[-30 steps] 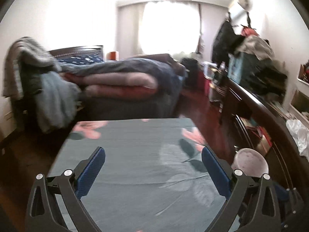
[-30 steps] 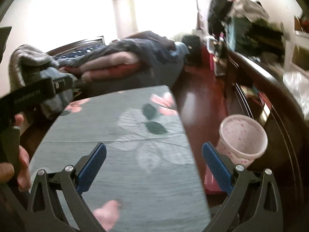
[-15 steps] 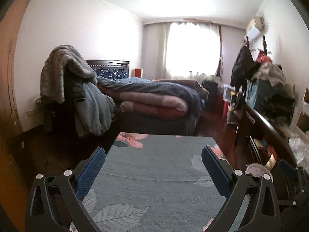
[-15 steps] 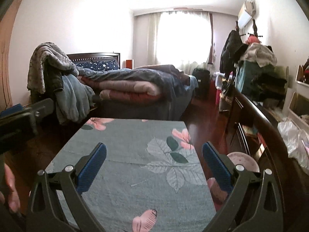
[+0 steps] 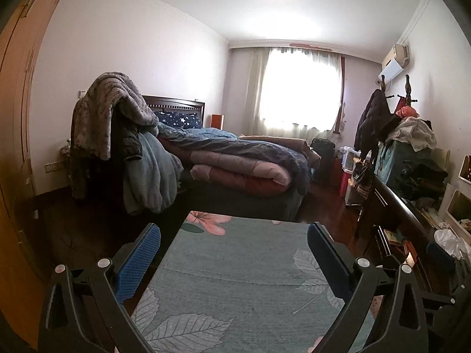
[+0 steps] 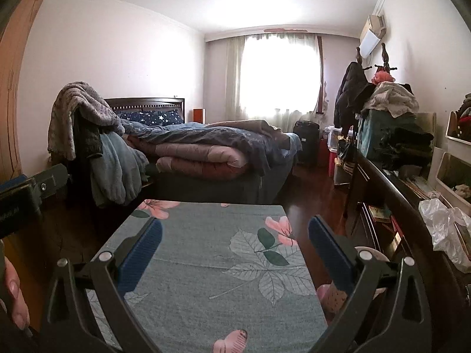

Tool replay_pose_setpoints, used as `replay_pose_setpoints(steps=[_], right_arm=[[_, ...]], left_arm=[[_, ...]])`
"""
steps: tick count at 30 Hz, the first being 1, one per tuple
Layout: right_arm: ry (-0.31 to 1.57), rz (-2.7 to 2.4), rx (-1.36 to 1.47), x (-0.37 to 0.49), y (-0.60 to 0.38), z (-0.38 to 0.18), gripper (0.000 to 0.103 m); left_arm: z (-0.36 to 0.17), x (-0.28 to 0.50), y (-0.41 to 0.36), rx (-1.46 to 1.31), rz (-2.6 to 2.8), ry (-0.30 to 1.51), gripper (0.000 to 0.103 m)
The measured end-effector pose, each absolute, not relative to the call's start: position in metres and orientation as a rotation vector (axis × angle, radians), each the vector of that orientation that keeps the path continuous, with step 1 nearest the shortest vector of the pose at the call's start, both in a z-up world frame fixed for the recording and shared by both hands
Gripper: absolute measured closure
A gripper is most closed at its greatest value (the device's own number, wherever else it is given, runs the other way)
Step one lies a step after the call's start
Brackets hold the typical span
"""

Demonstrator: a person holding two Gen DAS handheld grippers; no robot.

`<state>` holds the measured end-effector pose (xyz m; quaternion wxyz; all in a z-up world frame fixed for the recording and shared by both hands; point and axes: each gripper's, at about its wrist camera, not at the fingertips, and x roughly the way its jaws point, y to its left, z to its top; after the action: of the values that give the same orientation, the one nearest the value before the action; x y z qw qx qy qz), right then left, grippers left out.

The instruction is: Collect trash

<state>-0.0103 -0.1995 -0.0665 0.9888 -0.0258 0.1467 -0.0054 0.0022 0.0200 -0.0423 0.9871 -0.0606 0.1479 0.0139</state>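
Note:
My left gripper (image 5: 234, 232) is open above a table covered with a grey-green floral cloth (image 5: 244, 279), nothing between its blue pads. My right gripper (image 6: 235, 226) is open too, over the same cloth (image 6: 212, 264). A pink speckled bin (image 6: 335, 294) stands on the floor right of the table, mostly hidden behind the right finger. A crumpled white plastic bag (image 6: 444, 229) lies on the dark sideboard at the right; the bag (image 5: 450, 242) also shows in the left wrist view. No trash shows on the cloth.
A bed (image 5: 235, 158) piled with quilts stands beyond the table. Blankets hang over a chair (image 5: 117, 135) at the left. A dark sideboard (image 6: 391, 194) loaded with clothes runs along the right wall. A hand (image 6: 13, 297) holds the other gripper at the left edge.
Both cameras have tilted up and pulled back: the room and ceiling fill more of the views, and the bin has dropped behind the right finger. Both grippers stayed open.

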Motion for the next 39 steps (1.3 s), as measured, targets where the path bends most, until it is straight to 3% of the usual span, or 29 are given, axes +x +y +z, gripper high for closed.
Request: replay_pose_setpoints(steps=[39], right_arm=[[0.325, -0.009, -0.041, -0.005, -0.208, -0.079, 0.003]], left_arm=[[-0.049, 0.010, 0.007, -0.105, 0.006, 0.319, 0.004]])
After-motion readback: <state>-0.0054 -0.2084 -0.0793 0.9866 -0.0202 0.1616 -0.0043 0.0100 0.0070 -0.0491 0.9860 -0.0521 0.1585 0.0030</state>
